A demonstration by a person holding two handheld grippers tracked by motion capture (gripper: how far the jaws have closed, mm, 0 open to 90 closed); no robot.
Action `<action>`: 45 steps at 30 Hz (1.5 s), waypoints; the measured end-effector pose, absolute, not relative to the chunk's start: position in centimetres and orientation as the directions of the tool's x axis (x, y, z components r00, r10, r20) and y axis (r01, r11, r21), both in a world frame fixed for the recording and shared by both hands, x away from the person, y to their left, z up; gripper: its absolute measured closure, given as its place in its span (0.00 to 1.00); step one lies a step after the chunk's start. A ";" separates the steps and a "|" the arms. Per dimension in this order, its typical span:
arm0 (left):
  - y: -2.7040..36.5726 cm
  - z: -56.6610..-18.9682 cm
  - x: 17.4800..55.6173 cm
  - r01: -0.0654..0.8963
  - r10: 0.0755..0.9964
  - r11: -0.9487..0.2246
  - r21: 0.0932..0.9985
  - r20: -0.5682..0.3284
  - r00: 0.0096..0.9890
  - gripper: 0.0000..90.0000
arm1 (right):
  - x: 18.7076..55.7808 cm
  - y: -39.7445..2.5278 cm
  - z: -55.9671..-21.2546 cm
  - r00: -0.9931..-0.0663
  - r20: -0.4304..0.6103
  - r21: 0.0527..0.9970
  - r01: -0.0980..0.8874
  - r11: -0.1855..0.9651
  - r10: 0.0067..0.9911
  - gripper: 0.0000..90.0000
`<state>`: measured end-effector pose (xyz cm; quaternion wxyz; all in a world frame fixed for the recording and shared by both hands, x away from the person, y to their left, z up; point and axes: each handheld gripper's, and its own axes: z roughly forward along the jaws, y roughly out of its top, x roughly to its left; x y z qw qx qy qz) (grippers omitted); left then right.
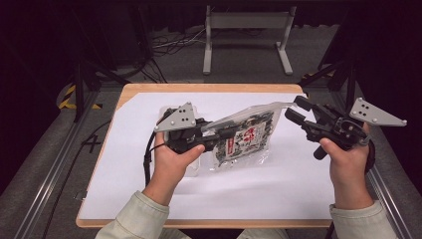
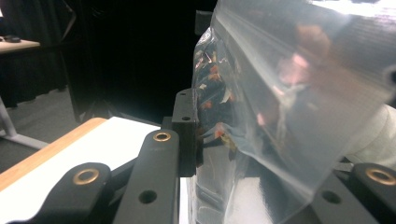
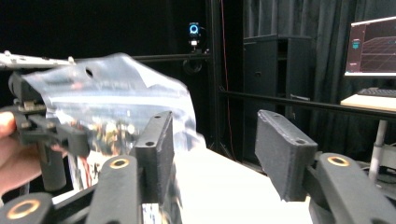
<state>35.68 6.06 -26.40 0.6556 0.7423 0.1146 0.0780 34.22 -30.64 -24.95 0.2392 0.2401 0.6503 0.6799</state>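
A clear plastic bag (image 1: 249, 134) holding dark dried food and a red-and-white label is lifted off the white sheet and tilted. My left gripper (image 1: 223, 132) is shut on its left edge. In the left gripper view the bag (image 2: 280, 93) hangs against the left pad (image 2: 187, 130) and hides the other jaw. My right gripper (image 1: 297, 110) stands open just right of the bag's raised top corner. In the right gripper view, my right gripper (image 3: 215, 135) has nothing between its fingers; the bag (image 3: 107, 93) lies beyond its left jaw, held by the left gripper (image 3: 42, 130).
A white sheet (image 1: 278, 184) covers most of the wooden table (image 1: 129, 92). Beyond the table's far edge stand a metal frame (image 1: 246, 30), cables and dark stands. A lit monitor (image 3: 373, 46) sits on a desk off to the right.
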 end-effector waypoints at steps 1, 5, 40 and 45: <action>6.1 -26.3 35.7 0.065 0.273 -0.110 0.992 -0.033 0.961 0.83 | 34.2 -30.7 -25.0 -0.772 0.017 0.999 -0.005 -0.033 0.635 0.49; 6.7 -25.3 35.9 0.055 0.291 -0.103 0.993 -0.023 0.956 0.82 | 34.1 -30.8 -25.9 -0.768 0.011 1.000 0.010 -0.005 0.640 0.44; 10.6 -22.1 37.9 0.083 0.437 -0.075 0.994 -0.042 0.898 0.82 | 35.1 -32.1 -32.4 -0.667 -0.022 0.982 0.125 0.140 0.744 0.44; 11.7 -22.1 38.1 0.082 0.475 -0.076 0.994 -0.037 0.879 0.82 | 35.2 -32.3 -32.6 -0.669 -0.018 0.981 0.133 0.143 0.743 0.46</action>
